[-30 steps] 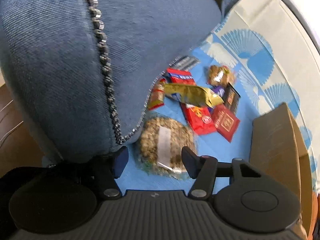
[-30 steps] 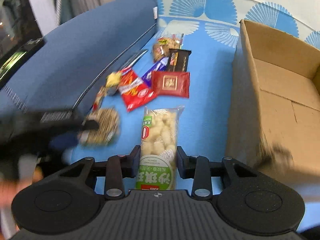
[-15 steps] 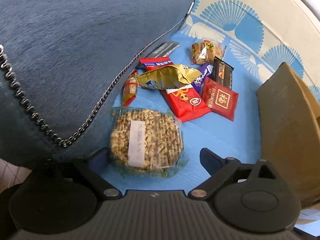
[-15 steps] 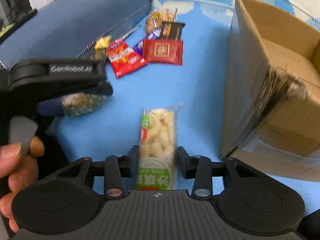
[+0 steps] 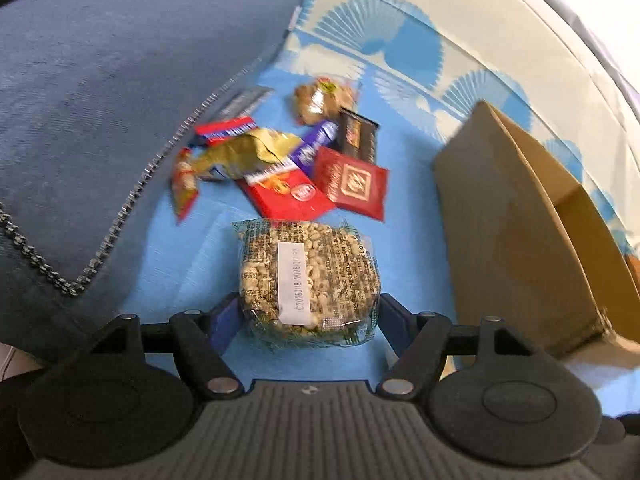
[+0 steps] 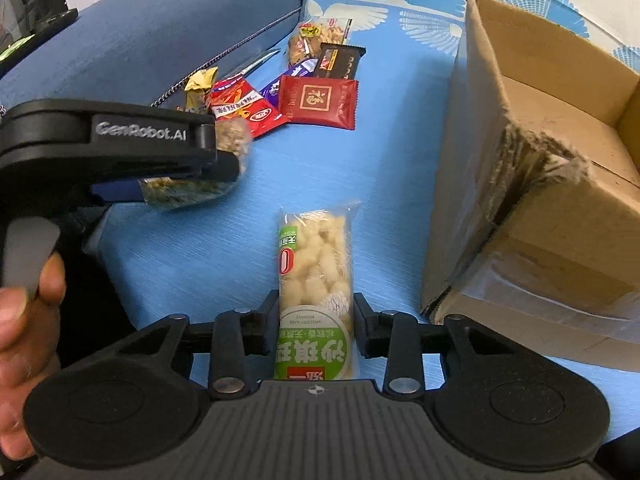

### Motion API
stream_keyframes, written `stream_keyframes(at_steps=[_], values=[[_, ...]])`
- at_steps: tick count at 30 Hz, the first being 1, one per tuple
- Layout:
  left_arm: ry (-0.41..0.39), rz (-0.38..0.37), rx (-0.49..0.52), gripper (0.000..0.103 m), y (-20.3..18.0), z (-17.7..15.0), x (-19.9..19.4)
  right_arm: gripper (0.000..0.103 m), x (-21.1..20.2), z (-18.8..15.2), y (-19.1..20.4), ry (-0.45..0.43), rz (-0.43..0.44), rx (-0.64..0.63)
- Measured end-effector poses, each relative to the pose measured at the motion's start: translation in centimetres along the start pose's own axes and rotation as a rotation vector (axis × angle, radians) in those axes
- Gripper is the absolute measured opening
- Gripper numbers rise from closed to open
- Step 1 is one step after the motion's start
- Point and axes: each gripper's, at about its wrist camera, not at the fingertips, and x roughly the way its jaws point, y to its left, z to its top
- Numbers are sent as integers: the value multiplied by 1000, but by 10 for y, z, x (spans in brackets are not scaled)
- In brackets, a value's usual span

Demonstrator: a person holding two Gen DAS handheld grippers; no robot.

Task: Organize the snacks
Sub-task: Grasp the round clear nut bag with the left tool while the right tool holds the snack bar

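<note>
A round peanut cake (image 5: 308, 272) in clear wrap lies on the blue cloth (image 5: 188, 248). My left gripper (image 5: 308, 308) straddles it, jaws closing, pads touching the wrapper on both sides. In the right wrist view the same cake (image 6: 188, 194) shows under the left gripper's black finger. My right gripper (image 6: 314, 312) is shut on a long puffed-rice bar (image 6: 314, 260) with a green label, its far end pointing away over the cloth. Beyond lies a snack pile: a red square packet (image 6: 316, 100), a gold wrapper (image 5: 248, 152) and a black bar (image 5: 358, 136).
An open cardboard box (image 6: 540, 160) stands on the right, its near corner torn. A dark blue cushion (image 5: 100, 100) with a beaded seam rises on the left. A hand (image 6: 24, 320) grips the left gripper's handle.
The left gripper rolled, spread its jaws wide, then drew them in around the peanut cake. The right gripper sank a little with the bar, and the left gripper came into its view.
</note>
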Motion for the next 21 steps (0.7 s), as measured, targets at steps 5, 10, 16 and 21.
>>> stream_keyframes(at_steps=[5,10,16,21], values=[[59,17,-26,79,2,-2,11,39,2,0,-2,13,-4,2],[45,39,-1,85,-1,-3,14,39,1,-2,-4,12,-2,0],[27,55,26,87,-5,-4,18,40,5,1,-1,13,-12,-22],[16,60,42,82,-7,-4,19,42,6,1,1,8,-14,-39]])
